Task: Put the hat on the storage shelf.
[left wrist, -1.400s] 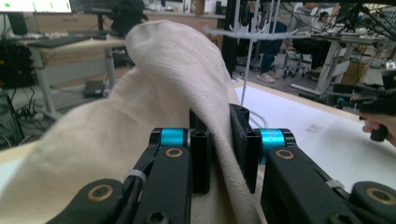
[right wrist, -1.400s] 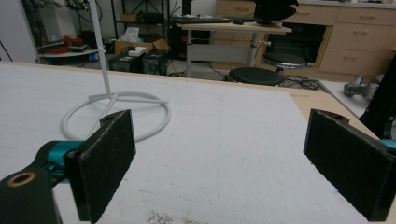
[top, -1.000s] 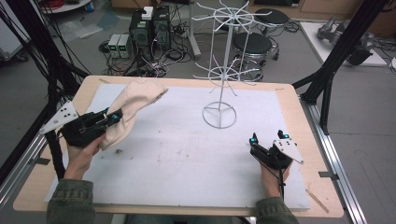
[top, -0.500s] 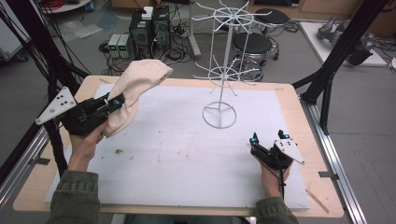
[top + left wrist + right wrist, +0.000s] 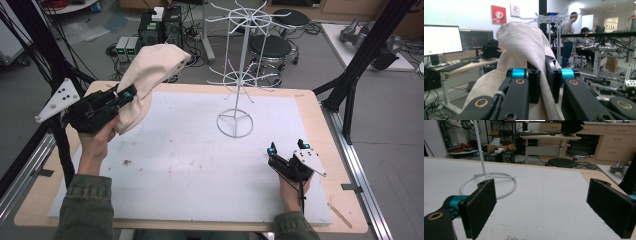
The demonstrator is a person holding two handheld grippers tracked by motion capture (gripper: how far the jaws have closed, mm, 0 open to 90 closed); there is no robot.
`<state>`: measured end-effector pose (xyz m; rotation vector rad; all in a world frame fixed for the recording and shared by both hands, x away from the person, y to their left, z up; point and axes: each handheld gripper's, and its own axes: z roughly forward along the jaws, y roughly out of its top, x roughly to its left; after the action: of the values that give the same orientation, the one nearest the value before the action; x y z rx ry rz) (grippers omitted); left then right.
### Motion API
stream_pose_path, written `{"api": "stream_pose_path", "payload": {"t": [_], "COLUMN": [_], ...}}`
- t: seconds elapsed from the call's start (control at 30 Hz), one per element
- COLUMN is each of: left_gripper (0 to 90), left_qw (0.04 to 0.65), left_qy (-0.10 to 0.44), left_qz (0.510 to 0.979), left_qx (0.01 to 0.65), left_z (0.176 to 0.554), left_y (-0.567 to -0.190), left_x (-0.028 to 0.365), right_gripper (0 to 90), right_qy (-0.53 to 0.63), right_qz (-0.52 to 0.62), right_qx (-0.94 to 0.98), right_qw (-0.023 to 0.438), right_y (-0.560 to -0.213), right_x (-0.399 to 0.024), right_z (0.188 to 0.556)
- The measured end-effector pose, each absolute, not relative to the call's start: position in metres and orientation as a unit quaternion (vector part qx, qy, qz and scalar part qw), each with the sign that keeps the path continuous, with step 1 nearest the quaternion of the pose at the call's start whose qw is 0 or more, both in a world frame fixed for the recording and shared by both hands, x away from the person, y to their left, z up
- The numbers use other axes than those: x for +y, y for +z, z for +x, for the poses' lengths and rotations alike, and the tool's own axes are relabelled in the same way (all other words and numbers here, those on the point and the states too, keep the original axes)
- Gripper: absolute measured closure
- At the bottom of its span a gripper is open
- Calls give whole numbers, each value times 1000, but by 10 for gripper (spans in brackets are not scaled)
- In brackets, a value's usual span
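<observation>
Cream cloth (image 5: pixel 145 80), one piece, held aloft over the far left corner of the surface (image 5: pixel 190 165) in the high view; clamped in the left hand-held gripper (image 5: pixel 122 96), with the free end bunched above and a fold hanging beside the person's left hand (image 5: pixel 95 142). White wire rack (image 5: pixel 241 75), upright, ring base resting on the white mat at centre-far. Right hand-held gripper (image 5: pixel 286 150), low on the near right of the surface, well apart from the rack, jaws spread, nothing between them

Left gripper view: left hand-held gripper (image 5: pixel 543 80) pinching the cloth (image 5: pixel 524 47) between its two black jaws; fabric rises above the jaws and drapes down on both sides. Background: monitors on a desk, two people at a far bench

Right gripper view: right hand-held gripper (image 5: pixel 541 210) released, jaws wide apart over bare white mat. Rack (image 5: pixel 486 180) ring base and stem ahead at left, not touching the jaws
</observation>
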<state>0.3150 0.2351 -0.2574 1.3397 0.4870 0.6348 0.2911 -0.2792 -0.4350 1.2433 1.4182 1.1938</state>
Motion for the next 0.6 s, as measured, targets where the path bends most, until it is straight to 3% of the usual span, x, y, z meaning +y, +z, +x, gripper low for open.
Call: {"api": "stream_pose_path", "payload": {"t": [0.6], "left_gripper": [827], "left_qw": [741], "left_qy": [307], "left_qz": [564], "left_qx": [195], "left_z": [322], "left_y": [-215], "left_x": [221], "right_gripper": [82], "right_qy": [482], "right_qz": [497], "right_qx": [572], "right_qw": [439], "right_y": [-434], "right_x": [-279], "right_z": [290]}}
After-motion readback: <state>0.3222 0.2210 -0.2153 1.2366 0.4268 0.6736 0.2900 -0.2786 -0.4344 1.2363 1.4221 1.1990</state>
